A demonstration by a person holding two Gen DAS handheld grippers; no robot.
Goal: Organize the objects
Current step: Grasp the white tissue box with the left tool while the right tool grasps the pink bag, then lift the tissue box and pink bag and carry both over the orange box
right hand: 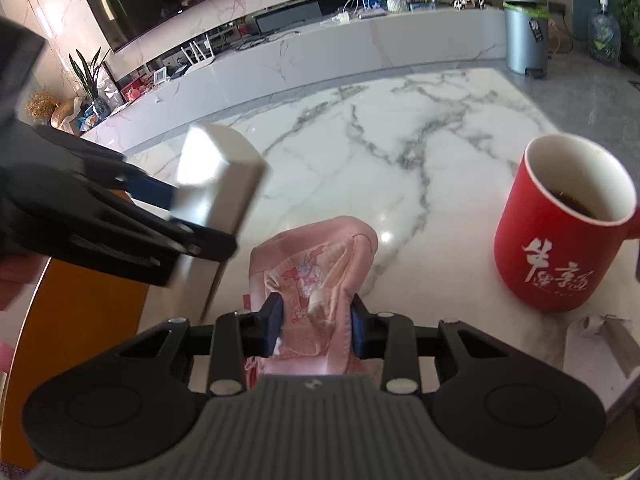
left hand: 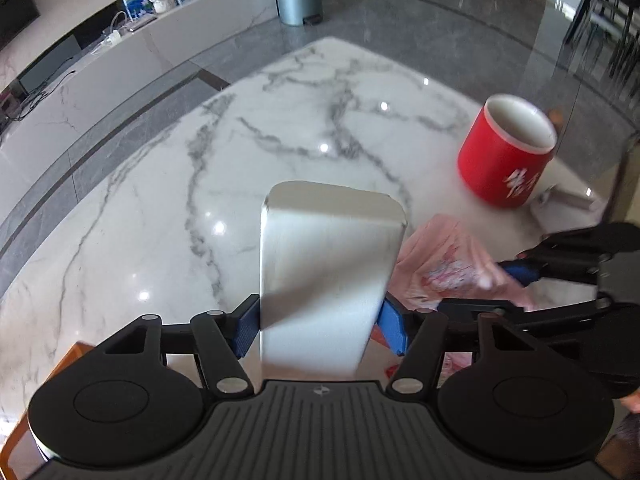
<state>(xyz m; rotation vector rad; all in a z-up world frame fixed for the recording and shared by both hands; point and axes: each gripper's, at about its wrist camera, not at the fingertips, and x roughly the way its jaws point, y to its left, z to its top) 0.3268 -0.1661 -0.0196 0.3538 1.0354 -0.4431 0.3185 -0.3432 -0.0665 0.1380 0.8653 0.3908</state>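
Nearest the lens in each wrist view was a gripper with its load. The left gripper was clamped on a pale rectangular block, its blue pads pressing the block's two long sides near the lower end; gripping the flat sides low probably kept the tall piece from twisting. The right gripper was closed on a bunched pink printed cloth, the fabric squeezed between the pads and spilling above and below them, as soft goods do when pinched at one point.

Taking the red mug as landmark: cloth and block lay to its left, the block farthest left and the cloth between. The mug stood upright on the marble counter, apart from both grippers, with dark liquid inside; it was likely left alone for that reason. A small pale object lay just in front of the mug. Beyond the mug, on the floor, stood a grey bin.
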